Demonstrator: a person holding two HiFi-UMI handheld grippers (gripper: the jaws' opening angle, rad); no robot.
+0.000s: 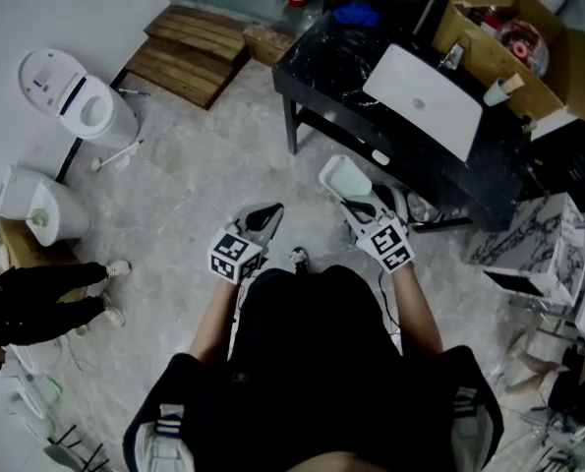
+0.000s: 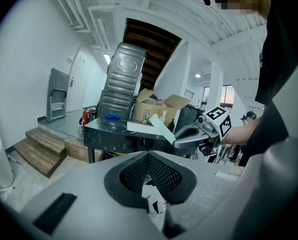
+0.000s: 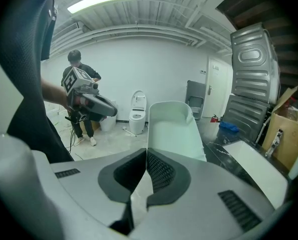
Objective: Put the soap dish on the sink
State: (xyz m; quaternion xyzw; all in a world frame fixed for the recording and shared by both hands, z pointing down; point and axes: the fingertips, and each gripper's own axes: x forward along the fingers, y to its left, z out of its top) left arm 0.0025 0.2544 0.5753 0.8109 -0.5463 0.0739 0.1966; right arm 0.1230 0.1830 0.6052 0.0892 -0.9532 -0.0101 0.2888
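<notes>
While right claw (image 3: 146,155) is clamped on the pale soap dish (image 3: 174,129), the dish hangs in the air over the floor, near the front edge of the black surface (image 1: 321,62) carrying the white sink (image 1: 425,101). Left claw (image 2: 149,155) is closed, empty, beside it.
</notes>
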